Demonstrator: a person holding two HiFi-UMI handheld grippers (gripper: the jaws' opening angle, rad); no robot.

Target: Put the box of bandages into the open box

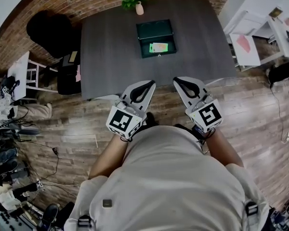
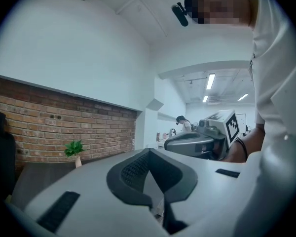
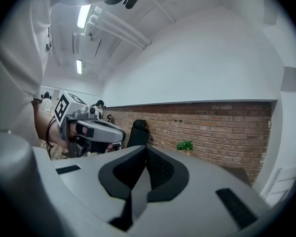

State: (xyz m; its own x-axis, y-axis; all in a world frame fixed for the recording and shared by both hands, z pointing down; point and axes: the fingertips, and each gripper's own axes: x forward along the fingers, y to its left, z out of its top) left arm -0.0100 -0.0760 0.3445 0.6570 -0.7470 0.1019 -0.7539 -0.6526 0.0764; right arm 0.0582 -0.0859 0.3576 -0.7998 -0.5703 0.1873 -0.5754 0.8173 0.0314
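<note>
On the dark table stands a dark green open box, toward the far side. A small green and pink box of bandages lies inside it. Both grippers hang close to the person's body, short of the table's near edge and well away from the box. My left gripper is shut with nothing in it. My right gripper is also shut and empty. Each gripper view looks up over the table and shows the other gripper beside it.
A small potted plant stands at the table's far edge by the brick wall. A black chair is at the far left and white furniture at the right. Cables and gear lie on the wooden floor at left.
</note>
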